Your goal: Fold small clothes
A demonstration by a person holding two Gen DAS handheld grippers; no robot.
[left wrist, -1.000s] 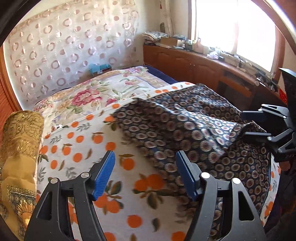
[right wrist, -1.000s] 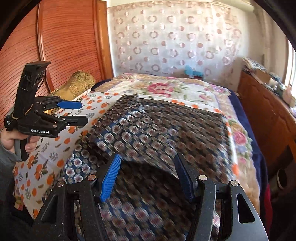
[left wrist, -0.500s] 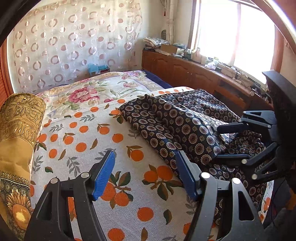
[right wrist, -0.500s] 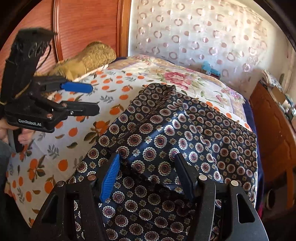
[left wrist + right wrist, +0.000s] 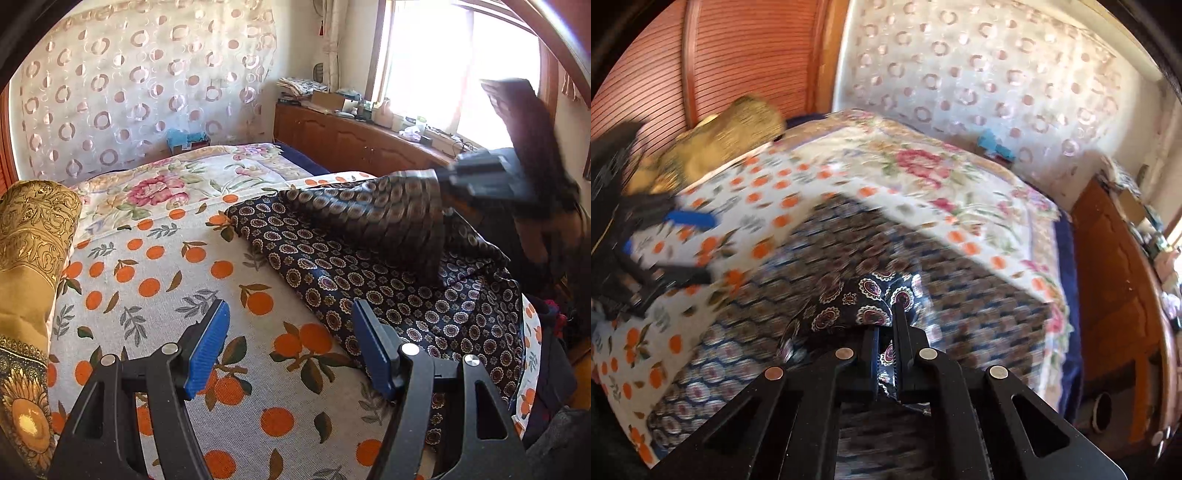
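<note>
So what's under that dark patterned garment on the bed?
The dark patterned garment lies on the orange-print sheet, which shows around its edges. The right gripper has pinched one part and lifted it. Whatever lies beneath the rest of the cloth is covered.

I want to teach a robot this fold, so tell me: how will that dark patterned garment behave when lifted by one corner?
Probably floppy: the garment drapes in soft folds from where the right gripper pinches it. Likely light, since one small pinch lifts a broad flap. It may slide a little; the rest lies loose on the orange-print sheet, and the left gripper is open, pinning nothing.
</note>
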